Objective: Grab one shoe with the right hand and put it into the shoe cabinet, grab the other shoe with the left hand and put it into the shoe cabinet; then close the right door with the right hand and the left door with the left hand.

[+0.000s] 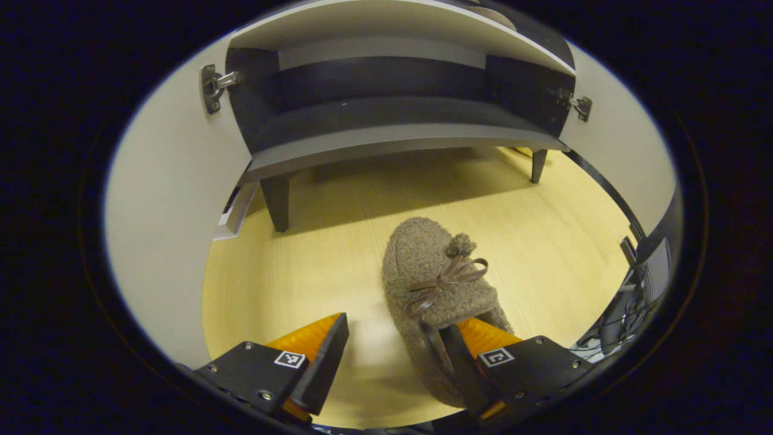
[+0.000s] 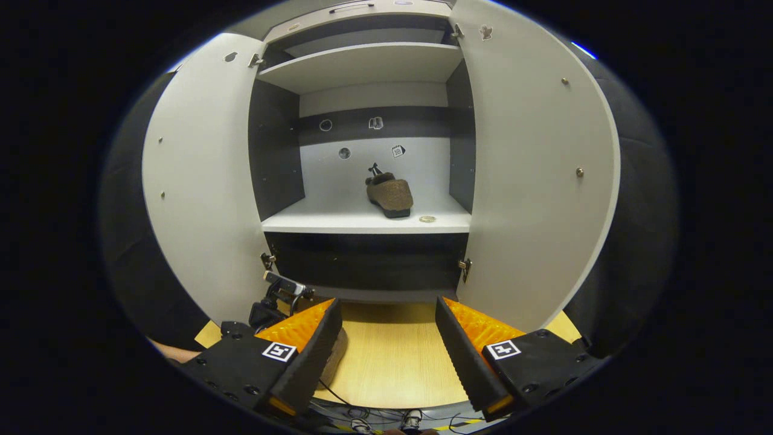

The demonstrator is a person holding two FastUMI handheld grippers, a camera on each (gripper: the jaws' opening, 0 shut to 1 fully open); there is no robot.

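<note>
Left gripper (image 1: 392, 356) gapes wide over the slipper (image 1: 436, 284), nothing held. We judge it soft, light; pinch the heel rim. Right gripper (image 2: 388, 350) open, empty.

wooden floor (image 1: 543, 241) pale, bare | tangled cables (image 2: 362, 417) at near floor edge | small round disc (image 2: 427, 219) on shelf

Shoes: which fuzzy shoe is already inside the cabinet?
The shoe on the white middle shelf. The other shoe, with a bow, lies on the floor by the left gripper.
</note>
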